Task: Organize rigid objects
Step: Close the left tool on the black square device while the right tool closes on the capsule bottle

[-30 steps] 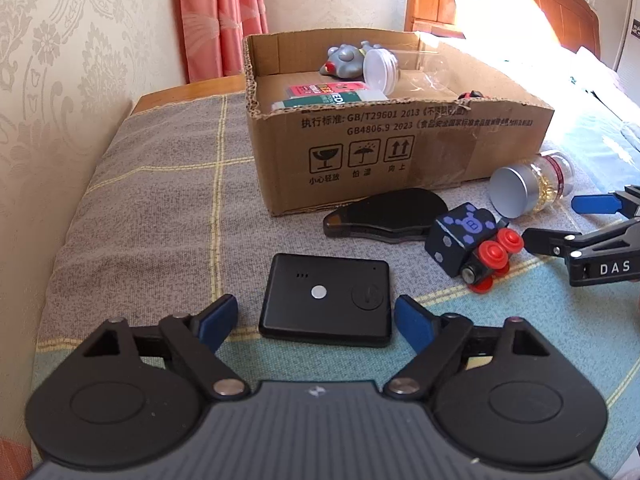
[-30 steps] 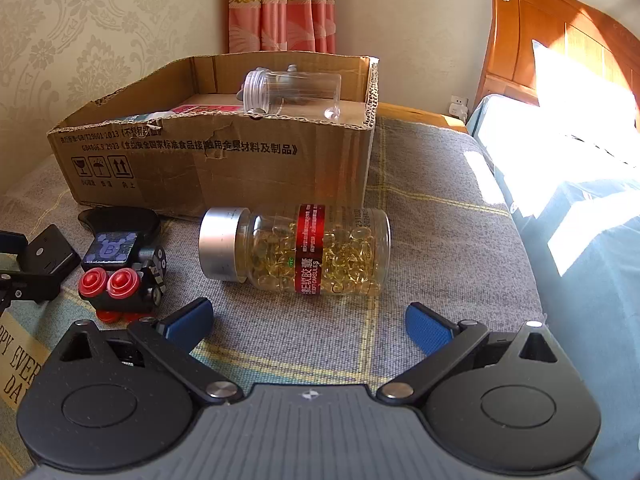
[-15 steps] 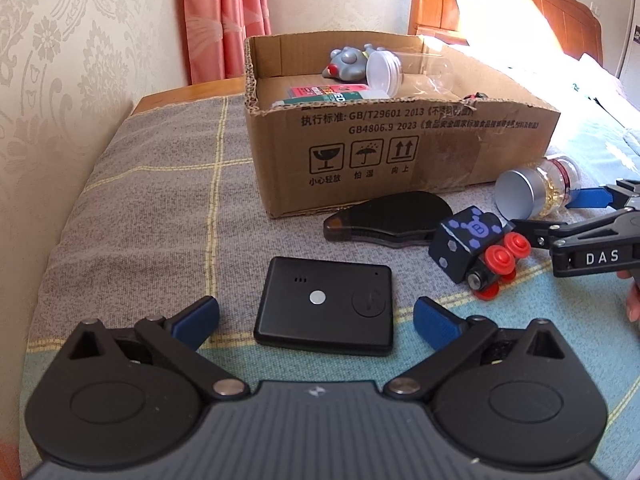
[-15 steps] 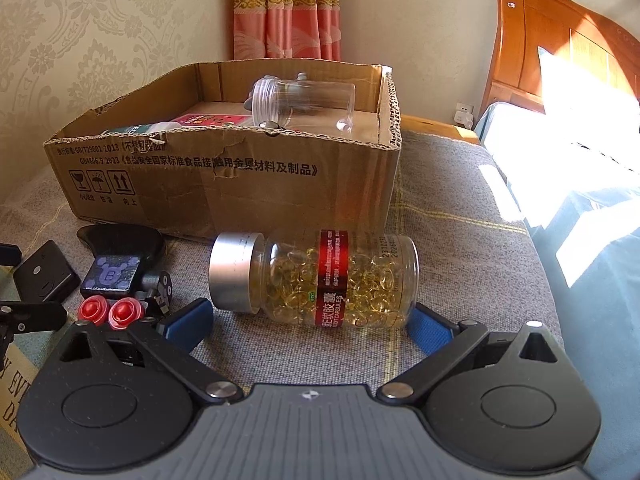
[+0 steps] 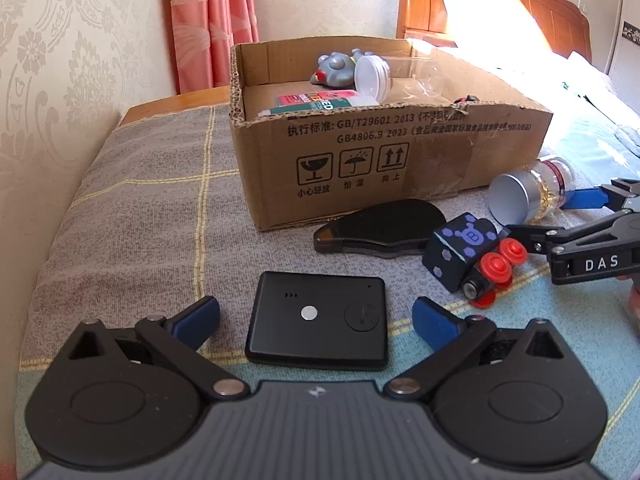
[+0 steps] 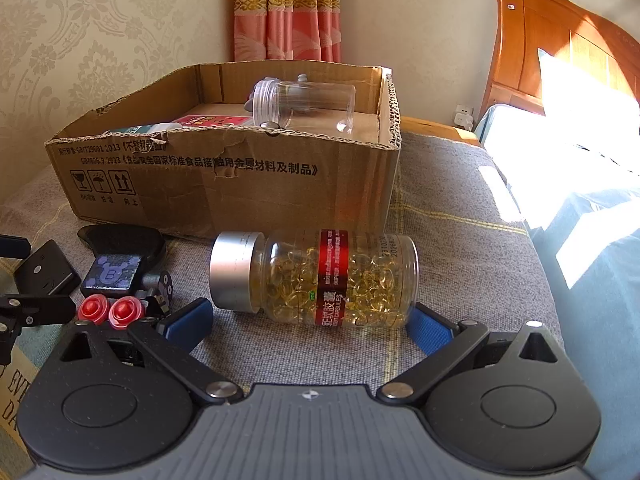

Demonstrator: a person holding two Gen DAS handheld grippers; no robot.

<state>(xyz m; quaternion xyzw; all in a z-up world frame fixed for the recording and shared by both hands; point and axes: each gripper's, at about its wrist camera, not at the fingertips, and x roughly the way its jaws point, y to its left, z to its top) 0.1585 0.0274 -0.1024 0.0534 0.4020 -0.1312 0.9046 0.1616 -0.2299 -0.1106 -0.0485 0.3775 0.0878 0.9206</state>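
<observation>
Left wrist view, nearest field: the left gripper [image 5: 316, 320] stands with its jaws spread wide and grasping nothing; its blue-padded fingertips [image 5: 199, 315] flank the flat black rectangular device with a small silver dot [image 5: 318, 322], which lies on the checked grey-and-teal bed cover [image 5: 140, 216]. No contact between pad and device is visible.

Right wrist view, nearest field: the right gripper [image 6: 308, 320] is likewise spread and empty, its pads to either side of the clear capsule bottle with silver cap and red label [image 6: 316, 278]. The bottle lies on its side, cap to the left; the right pad appears to sit just beside the bottle's base.

Middle field: a dark blue block toy with red wheels [image 5: 470, 258] rests beside a flat black teardrop-shaped case [image 5: 380, 228], both just in front of the box.

Far field: an open brown cardboard box [image 5: 384, 160] already contains a clear empty plastic jar [image 6: 304, 106], a grey figurine [image 5: 336, 68] and a pink-and-green packet [image 5: 316, 102].

Step in hand, as judged: both tools are in the pre-grasp phase, each bracketing one loose object. The next move calls for closing on the bottle across its length, firmly, since it may roll; the thin device calls for low pads to catch its edges. Each is then to be lifted over the box wall.
</observation>
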